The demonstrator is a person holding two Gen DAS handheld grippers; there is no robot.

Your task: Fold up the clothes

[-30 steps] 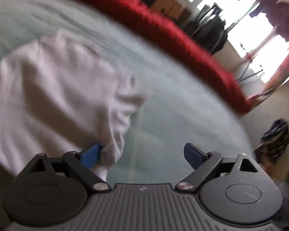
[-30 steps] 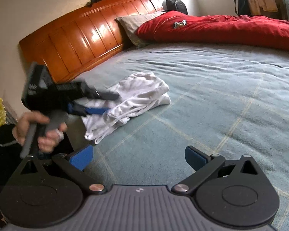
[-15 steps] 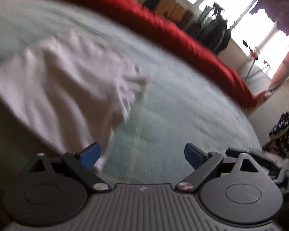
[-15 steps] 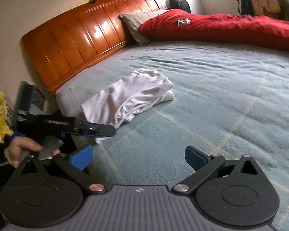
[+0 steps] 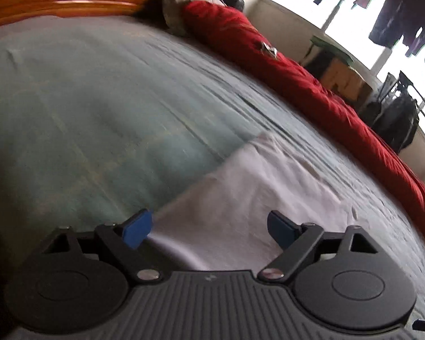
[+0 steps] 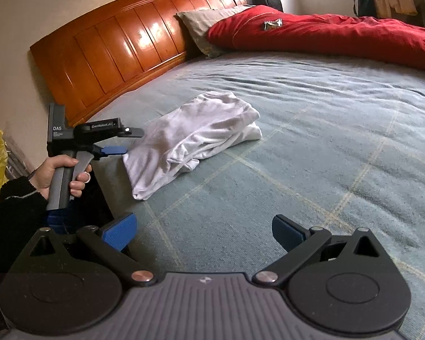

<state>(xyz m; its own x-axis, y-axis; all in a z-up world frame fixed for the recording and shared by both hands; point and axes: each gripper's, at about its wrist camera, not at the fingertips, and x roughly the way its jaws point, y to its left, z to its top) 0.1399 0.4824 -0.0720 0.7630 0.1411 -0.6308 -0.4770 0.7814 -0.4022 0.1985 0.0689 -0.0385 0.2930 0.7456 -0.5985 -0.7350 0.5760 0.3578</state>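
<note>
One white garment point(image 6: 195, 136) is seen crumpled and loosely folded on the bed sheet point(image 6: 325, 130); left gripper point(image 5: 209, 228) and right gripper point(image 6: 204, 232) jaws are spread wide, with nothing gripped, the left having just been narrowed slightly.

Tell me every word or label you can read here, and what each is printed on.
"DAS": on the black body of the left gripper, seen from the right wrist camera.
"GenRobot.AI": on the top bar of that same gripper.
Smaller lines under "DAS": too small to read.
Small crumpled packet on the red duvet: any print is too small to read.
Nothing else carries readable text.
</note>
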